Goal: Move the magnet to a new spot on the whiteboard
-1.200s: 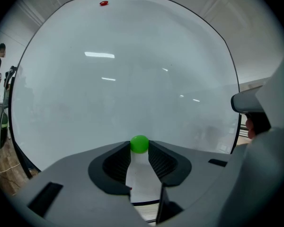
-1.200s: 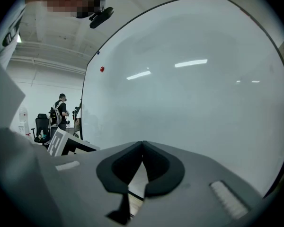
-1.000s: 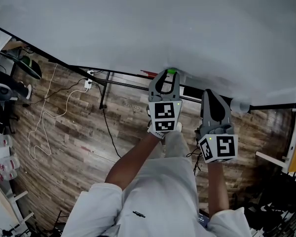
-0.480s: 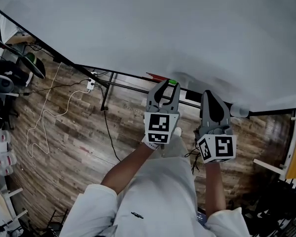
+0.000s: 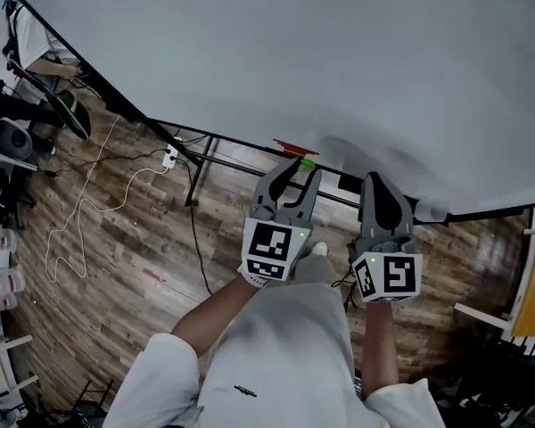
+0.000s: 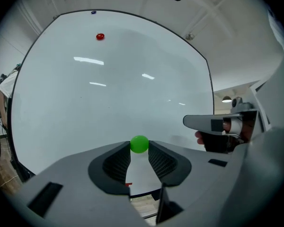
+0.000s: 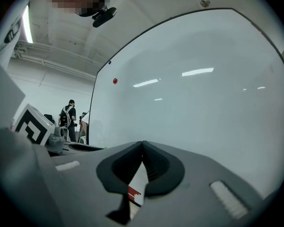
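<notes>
Left gripper (image 5: 294, 166) pinched the green magnet (image 6: 139, 144) at its jaw tips, low on the whiteboard (image 6: 132, 79), which lay straight ahead. Right gripper (image 7: 142, 148) pressed together, empty, alongside.

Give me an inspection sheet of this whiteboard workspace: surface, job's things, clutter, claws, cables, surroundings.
Surface: whiteboard, with a red magnet stuck near its top left.
Job's things: green magnet, at the tips of the left claw.
Clutter: red item at the board's lower edge; kind unclear.
Claws: left claw shut on the green magnet; right claw shut, empty.
Cables: white cable looped on the wooden floor; black cable beside it; power strip near the board's stand.
Surroundings: wooden floor; a person standing far off.
</notes>
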`<state>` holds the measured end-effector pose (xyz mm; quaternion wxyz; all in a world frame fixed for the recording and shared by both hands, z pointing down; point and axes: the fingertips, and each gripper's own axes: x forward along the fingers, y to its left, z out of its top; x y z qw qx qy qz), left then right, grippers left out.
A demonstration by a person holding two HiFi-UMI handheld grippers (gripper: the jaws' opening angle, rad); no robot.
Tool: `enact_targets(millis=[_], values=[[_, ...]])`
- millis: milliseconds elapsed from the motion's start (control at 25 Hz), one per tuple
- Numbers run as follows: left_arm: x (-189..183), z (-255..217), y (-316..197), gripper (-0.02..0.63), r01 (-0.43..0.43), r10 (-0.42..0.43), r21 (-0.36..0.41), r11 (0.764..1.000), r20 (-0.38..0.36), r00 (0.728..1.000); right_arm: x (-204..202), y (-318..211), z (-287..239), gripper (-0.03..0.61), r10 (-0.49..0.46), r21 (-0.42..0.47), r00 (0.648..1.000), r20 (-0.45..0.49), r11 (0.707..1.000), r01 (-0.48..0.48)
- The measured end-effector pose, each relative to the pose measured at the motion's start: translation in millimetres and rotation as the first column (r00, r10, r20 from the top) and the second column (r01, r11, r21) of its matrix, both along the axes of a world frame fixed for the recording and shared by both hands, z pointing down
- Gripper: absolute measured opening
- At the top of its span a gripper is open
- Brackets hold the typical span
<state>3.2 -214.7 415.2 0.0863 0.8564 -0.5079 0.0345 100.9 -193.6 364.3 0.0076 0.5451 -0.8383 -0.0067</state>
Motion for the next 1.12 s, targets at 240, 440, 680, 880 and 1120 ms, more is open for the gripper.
enact_targets(millis=[240, 440, 680, 880, 1120], values=[[-21.0, -17.7, 10.8, 0.121, -0.028, 0.027, 0.036, 0.999, 0.036, 0.999, -10.1, 1.7, -8.8, 0.006, -0.027, 0.029, 0.999, -0.020, 0.999, 0.028], [-34.1, -25.9, 21.2, 0.121, -0.023, 0.022, 0.035, 0.999, 0.044, 0.999, -16.7, 7.1, -15.7, 0.006, -0.042, 0.038, 0.999, -0.009, 0.998, 0.042], [-36.1, -41.6, 25.5, 0.121, -0.020, 0.017, 0.055, 0.998, 0.040, 0.999, -24.9, 6.7, -22.9, 0.006, -0.053, 0.061, 0.998, -0.026, 0.997, 0.054], [-36.9, -49.6, 26.6, 0.121, -0.021, 0.019, 0.065, 0.998, 0.034, 0.999, -29.8, 7.9, -29.0, 0.006, -0.064, 0.074, 0.997, -0.033, 0.995, 0.066], [-37.2, -66.4, 30.8, 0.121, -0.032, 0.031, 0.088, 0.996, 0.010, 0.999, -28.8, 11.4, -38.0, 0.006, -0.065, 0.080, 0.997, -0.040, 0.995, 0.068]])
